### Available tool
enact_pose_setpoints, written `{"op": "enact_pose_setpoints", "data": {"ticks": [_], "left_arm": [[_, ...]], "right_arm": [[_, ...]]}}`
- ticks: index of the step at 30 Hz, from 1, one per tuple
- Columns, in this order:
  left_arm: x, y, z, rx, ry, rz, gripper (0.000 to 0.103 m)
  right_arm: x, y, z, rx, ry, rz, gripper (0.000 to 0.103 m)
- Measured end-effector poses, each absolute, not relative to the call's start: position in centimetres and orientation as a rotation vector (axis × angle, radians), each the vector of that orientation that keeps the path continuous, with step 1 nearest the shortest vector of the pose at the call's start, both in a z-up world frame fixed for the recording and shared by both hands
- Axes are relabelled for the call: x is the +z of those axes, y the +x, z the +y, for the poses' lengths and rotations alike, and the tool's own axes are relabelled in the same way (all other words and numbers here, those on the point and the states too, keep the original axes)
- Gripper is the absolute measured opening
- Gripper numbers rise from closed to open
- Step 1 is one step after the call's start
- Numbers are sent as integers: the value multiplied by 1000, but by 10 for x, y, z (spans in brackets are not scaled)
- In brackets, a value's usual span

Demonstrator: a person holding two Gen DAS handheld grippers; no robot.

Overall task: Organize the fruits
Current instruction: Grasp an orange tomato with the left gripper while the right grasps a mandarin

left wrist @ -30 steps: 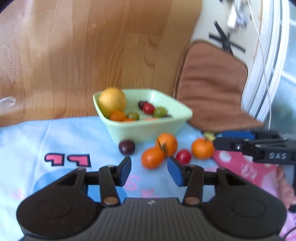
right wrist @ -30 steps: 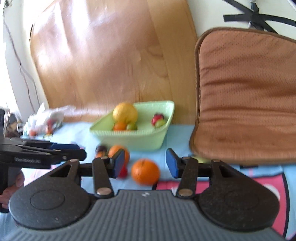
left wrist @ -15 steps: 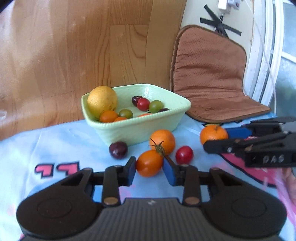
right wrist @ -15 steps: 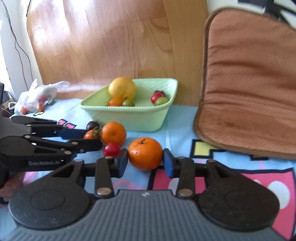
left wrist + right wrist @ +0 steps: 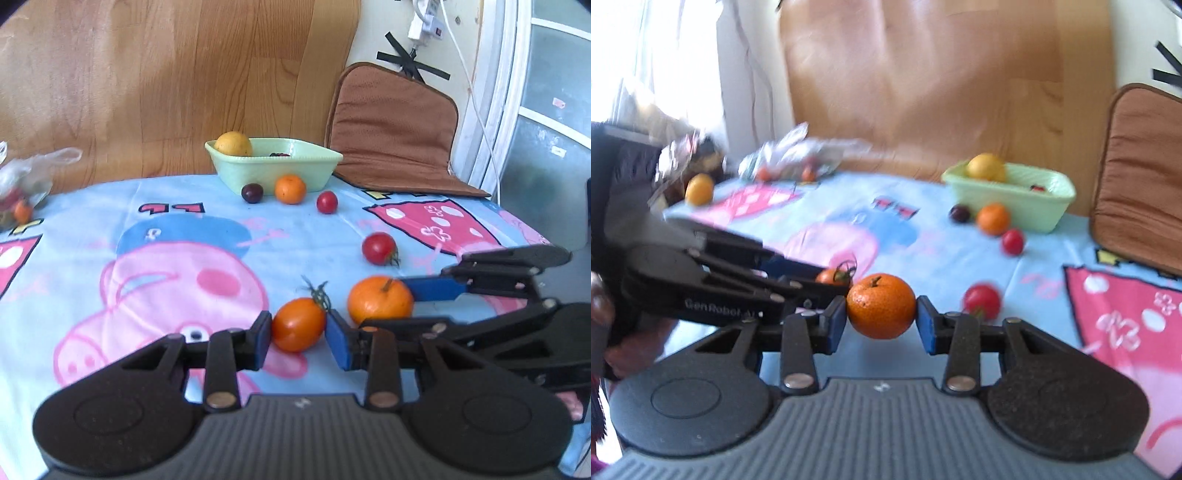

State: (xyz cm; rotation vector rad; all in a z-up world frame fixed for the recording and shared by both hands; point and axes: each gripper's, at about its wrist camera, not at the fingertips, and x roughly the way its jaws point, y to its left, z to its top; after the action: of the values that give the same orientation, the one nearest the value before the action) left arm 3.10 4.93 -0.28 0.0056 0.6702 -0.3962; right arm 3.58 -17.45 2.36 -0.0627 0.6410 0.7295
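My left gripper [image 5: 298, 336] is shut on an orange tomato [image 5: 298, 324] with a green stem and holds it above the cloth. My right gripper [image 5: 881, 319] is shut on a mandarin [image 5: 881, 311]; it also shows in the left wrist view [image 5: 379, 300], right of the tomato. A green bowl [image 5: 280, 170] with a yellow citrus [image 5: 233, 144] and small fruits stands far back. In front of it lie a dark plum [image 5: 252, 192], another mandarin [image 5: 290, 189] and a red cherry tomato [image 5: 327, 202]. A red tomato [image 5: 379, 248] lies nearer.
A brown cushion [image 5: 391, 125] leans at the back right. A plastic bag with fruit [image 5: 20, 188] lies at the left edge. A yellow fruit [image 5: 699, 189] sits at the far left in the right wrist view. The table carries a blue and pink cartoon cloth [image 5: 166, 258].
Both grippers closed on their fruits beside the bowl, then drew well back from it with the tomato and the mandarin held. The bowl now looks far away.
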Motion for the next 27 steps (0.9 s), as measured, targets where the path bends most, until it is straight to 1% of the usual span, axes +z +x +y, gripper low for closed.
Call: {"op": "enact_pose_setpoints", "data": {"ticks": [2, 3, 6, 20, 23, 24, 27], "left_arm": [[-3, 25, 49, -387, 19, 654, 32], [-5, 24, 48, -383, 25, 645, 34], [-9, 24, 47, -374, 30, 640, 35], [-10, 22, 48, -377, 13, 634, 33], [-10, 22, 49, -378, 3, 632, 33], [-10, 22, 50, -380, -3, 631, 33], [-10, 22, 52, -385, -19, 629, 33]], "right_arm": [[17, 31, -171, 720, -67, 673, 44], [16, 30, -170, 706, -78, 664, 45], [17, 27, -169, 686, -80, 671, 45], [12, 25, -169, 673, -75, 673, 47], [12, 23, -168, 669, -81, 670, 46], [12, 23, -168, 668, -86, 666, 42], [13, 21, -168, 671, -93, 655, 42]]}}
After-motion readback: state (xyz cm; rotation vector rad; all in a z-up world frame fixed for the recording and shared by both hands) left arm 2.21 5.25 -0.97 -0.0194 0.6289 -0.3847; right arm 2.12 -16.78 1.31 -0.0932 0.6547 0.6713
